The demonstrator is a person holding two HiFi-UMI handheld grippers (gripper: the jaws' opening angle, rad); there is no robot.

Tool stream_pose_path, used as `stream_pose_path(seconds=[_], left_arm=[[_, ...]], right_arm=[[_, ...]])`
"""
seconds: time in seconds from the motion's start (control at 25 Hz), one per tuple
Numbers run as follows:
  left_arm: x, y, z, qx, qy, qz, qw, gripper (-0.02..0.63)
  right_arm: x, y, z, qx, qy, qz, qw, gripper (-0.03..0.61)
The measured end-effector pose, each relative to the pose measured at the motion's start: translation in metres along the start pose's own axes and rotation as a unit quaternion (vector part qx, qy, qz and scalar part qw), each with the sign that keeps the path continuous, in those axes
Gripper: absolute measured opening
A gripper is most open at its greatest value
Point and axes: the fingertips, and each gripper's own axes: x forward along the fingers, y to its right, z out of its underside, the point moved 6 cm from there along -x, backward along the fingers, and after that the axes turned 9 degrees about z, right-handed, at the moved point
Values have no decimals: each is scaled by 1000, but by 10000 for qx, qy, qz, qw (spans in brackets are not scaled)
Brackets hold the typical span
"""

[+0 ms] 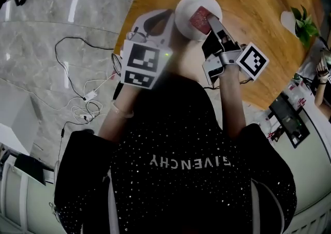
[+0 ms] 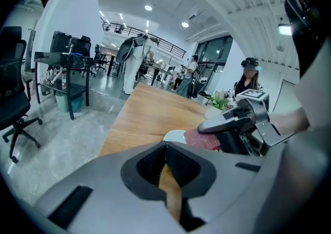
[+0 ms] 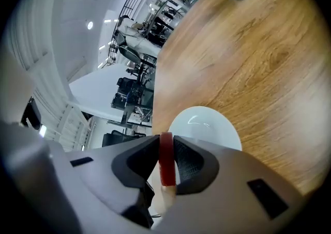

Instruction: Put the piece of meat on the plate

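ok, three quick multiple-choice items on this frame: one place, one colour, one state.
1. Where is the piece of meat? A in the left gripper; B in the right gripper; C lying free on the plate.
2. Plate colour? A white; B blue; C black.
3. Left gripper's jaws? A wide open; B shut on a spoon; C shut, empty.
Answers: B, the red slab sits clamped between the right jaws; A, the plate shows white in every view; C, its pads meet with nothing between.
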Motion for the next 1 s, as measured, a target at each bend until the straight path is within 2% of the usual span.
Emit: stream_pose_path(seconds=[0.28,0.8,0.84,0.92,1.0], left_arm=[[-6,-11,7,-238,68,-57,9997,9],[-8,-2,11,-355,180,-68,9992,9],[-9,-3,11,-359,188,-79,9991,9],[-11,-4,11,-373,206,-104,9990,9],[-13,-5,11,-396,226,-123,9989,9]], right_arm=[[18,-1,5,-117,-316,187,9993,92],[26,11,6,255,-685,412,9965,95],[27,11,7,203,-710,446,9963,101],[27,9,8,153,-751,496,9958,181],[27,7,9,136,-788,530,9954,216]])
